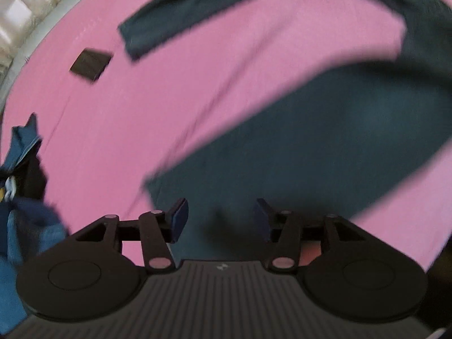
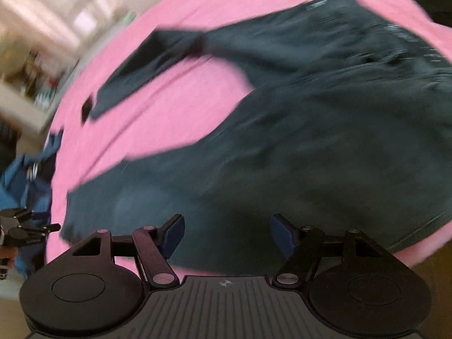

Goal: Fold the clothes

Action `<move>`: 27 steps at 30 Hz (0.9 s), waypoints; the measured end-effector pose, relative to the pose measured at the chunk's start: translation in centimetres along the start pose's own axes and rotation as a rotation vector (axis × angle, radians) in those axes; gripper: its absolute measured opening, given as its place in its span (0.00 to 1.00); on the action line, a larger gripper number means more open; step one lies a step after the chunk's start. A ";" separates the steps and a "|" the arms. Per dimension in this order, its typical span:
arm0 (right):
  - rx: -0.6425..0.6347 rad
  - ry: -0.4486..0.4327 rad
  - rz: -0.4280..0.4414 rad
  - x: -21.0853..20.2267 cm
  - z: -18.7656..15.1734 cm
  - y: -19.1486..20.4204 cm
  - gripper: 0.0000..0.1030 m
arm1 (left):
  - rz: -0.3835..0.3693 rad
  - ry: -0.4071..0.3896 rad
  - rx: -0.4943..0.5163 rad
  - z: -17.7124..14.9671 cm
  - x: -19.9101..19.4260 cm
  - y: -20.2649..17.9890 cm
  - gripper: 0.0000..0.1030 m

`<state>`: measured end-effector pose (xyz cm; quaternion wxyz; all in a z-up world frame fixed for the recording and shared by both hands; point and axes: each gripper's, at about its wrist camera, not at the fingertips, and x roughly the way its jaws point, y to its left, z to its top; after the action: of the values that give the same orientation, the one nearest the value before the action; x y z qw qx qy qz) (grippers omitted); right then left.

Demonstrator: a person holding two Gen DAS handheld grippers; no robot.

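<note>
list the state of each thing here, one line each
dark shirt: spread flat on the pink cover, one sleeve stretched out, unfolded
left hand-held gripper: open, above the shirt's hem
right hand-held gripper: open, holding nothing
blue clothes: heaped at the cover's edge
small black object: lying flat

No readable text, brand or number in either view; small pale logo mark on ribbed body of left gripper (image 1: 221,220), shape only, no letters; round crosshair sign on ribbed body of right gripper (image 2: 226,233); faint pale print on dark garment (image 2: 325,130) near its upper edge, blurred beyond reading
</note>
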<state>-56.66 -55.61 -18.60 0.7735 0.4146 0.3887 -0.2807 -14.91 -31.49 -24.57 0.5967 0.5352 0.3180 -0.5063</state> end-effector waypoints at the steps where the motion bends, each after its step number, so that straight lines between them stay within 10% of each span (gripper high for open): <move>1: -0.025 0.024 0.006 0.9 -0.6 1.8 0.69 | 0.013 -0.002 0.060 -1.8 0.2 -0.7 0.46; 11: -0.187 0.116 -0.054 6.0 -4.1 9.1 0.69 | 0.253 -0.221 0.672 -10.4 4.7 -6.7 0.45; 12: -0.210 0.127 -0.066 6.4 -4.3 9.4 0.69 | 0.255 -0.229 0.687 -10.3 5.0 -6.7 0.32; 14: -0.267 0.148 -0.086 7.0 -4.4 9.8 0.69 | 0.251 -0.220 0.681 -10.1 5.2 -6.6 0.04; 27: -0.175 0.211 -0.136 5.2 -4.3 4.0 0.81 | 0.147 -0.006 0.430 -19.8 -5.3 -12.0 0.03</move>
<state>-52.43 -50.54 -22.75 0.7410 0.3454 0.5178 -0.2522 -24.53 -9.99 -27.91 0.5053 0.6704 0.1612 -0.5190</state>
